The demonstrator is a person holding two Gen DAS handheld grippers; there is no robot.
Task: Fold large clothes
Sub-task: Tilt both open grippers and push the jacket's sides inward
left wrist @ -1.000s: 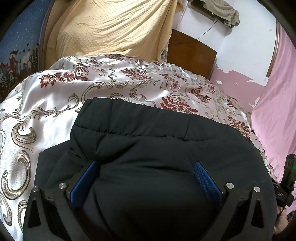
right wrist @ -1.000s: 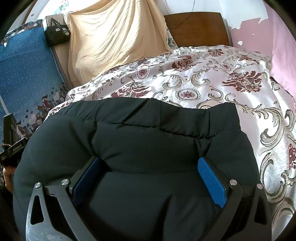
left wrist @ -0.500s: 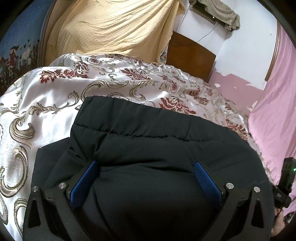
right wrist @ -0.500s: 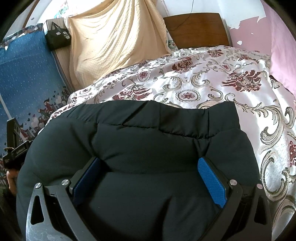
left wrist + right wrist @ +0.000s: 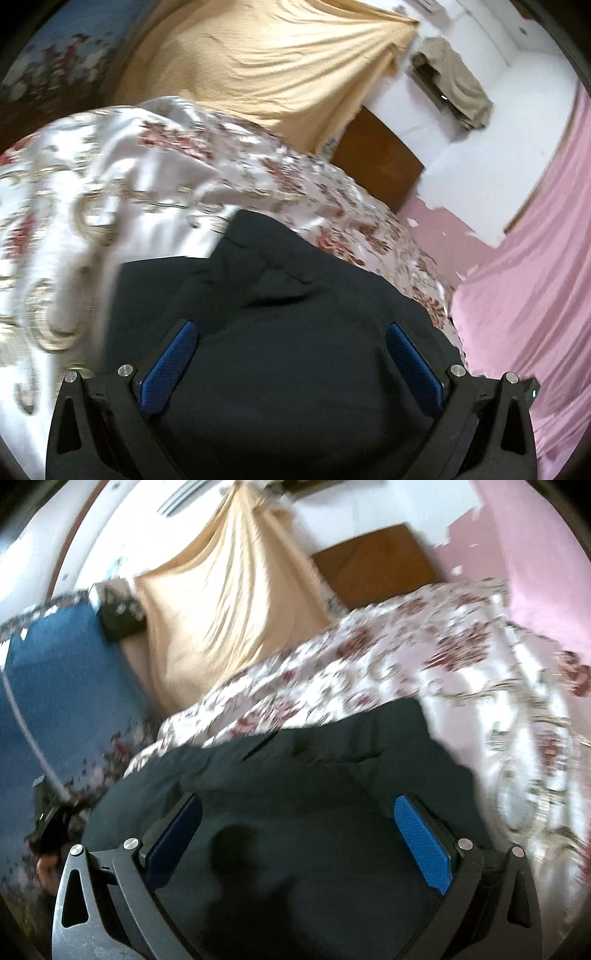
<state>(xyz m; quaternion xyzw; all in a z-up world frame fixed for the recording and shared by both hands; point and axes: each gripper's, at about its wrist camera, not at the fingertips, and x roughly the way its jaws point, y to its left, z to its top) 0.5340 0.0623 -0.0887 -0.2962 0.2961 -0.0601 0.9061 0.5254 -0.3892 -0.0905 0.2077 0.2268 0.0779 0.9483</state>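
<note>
A large black padded jacket (image 5: 280, 295) lies folded on the floral satin bedspread (image 5: 122, 192); it also fills the lower part of the right wrist view (image 5: 314, 775). My left gripper (image 5: 290, 332) is open, its blue pads (image 5: 170, 360) spread wide just above the jacket's near part. My right gripper (image 5: 295, 805) is open too, blue pads (image 5: 423, 845) wide apart over the jacket. Neither holds cloth. Both views are motion-blurred.
A beige cloth (image 5: 266, 70) hangs behind the bed next to a wooden headboard (image 5: 376, 166). A pink curtain (image 5: 535, 295) hangs at the right. A blue patterned panel (image 5: 62, 701) and a black bag (image 5: 120, 616) stand at the left.
Both grippers have swung upward and tilted; the views now show more wall and less bed. The jacket looks more bunched at its far edge. The jaws stay open.
</note>
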